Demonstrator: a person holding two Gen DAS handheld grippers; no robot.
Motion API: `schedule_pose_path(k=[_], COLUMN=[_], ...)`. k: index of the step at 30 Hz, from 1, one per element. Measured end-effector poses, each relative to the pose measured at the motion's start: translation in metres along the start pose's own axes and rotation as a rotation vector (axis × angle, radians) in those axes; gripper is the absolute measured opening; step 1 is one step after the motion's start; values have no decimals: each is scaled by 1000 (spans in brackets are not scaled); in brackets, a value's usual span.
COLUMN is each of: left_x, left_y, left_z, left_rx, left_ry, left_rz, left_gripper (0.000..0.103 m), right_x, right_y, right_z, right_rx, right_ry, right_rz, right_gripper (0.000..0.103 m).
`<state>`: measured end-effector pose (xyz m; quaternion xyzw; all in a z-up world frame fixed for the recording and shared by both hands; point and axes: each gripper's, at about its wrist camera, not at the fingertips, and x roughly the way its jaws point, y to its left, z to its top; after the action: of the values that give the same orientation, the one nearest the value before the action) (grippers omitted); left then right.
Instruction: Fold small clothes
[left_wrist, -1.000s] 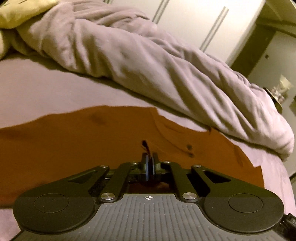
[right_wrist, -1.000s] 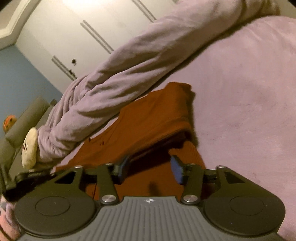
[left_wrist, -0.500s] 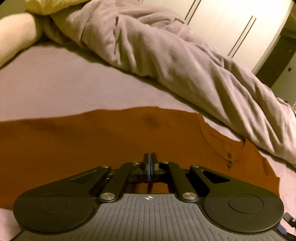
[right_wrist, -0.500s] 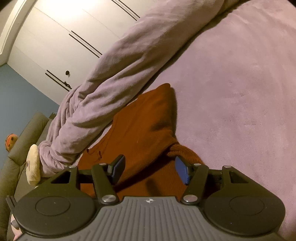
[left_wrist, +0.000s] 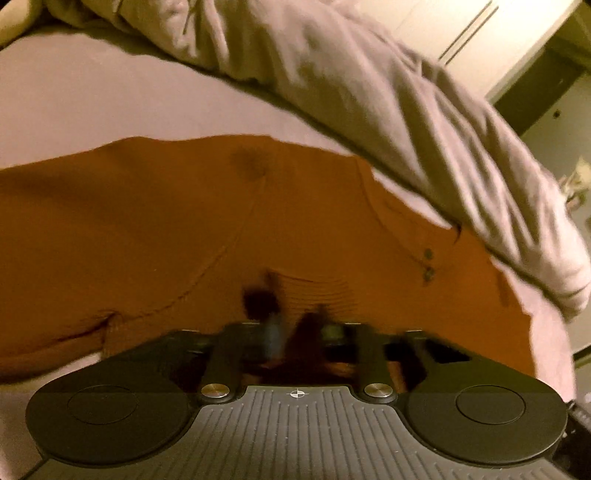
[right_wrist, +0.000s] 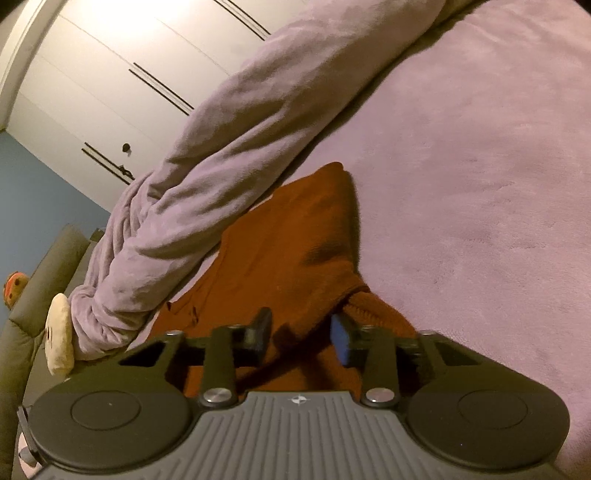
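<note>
Rust-orange cloth lay bunched between the parted, released jaws of the left gripper, blurred; half a second before, those jaws were pinched shut. The right gripper had just been narrowing its jaws around a raised fold of the same cloth, its pads not clearly pressing it, so it read as unclenched. One garment, a small rust-orange top with two dark buttons at 2 o'clock, lay spread flat on the lilac bed sheet, reaching from 9 to 3 o'clock around the left claw. From the right claw it ran toward 11 o'clock. One rumpled lilac blanket lay beyond at 12 to 2 o'clock.
</note>
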<state>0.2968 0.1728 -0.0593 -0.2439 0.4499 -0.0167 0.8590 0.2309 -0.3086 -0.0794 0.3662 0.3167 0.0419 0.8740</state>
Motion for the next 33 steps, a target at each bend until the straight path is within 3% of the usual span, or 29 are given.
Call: schedule_pose_path(k=[3, 13, 21, 22, 24, 25, 33], left_x=[-4, -40, -24, -21, -14, -13, -15], left_y=[0, -9, 2, 2, 3, 4, 7], left_z=[1, 21, 20, 19, 15, 13, 4], left_rx=[0, 71, 93, 100, 102, 101, 123], left_ry=[-7, -168, -158, -148, -127, -127, -103], left_rz=[-12, 42, 123, 130, 144, 146, 189], left_gripper=[6, 5, 5, 5, 5, 5, 13], right_x=[4, 10, 9, 10, 14, 16, 18], right_y=[-3, 4, 0, 2, 11, 17, 38], right_z=[-1, 2, 0, 0, -2, -4, -21], right_rx=[31, 21, 14, 1, -66, -123, -438], right_ry=[3, -35, -36, -38, -37, -34, -34], right_rz=[0, 12, 13, -2, -67, -111, -217], right_gripper=[26, 33, 32, 27, 12, 11, 9])
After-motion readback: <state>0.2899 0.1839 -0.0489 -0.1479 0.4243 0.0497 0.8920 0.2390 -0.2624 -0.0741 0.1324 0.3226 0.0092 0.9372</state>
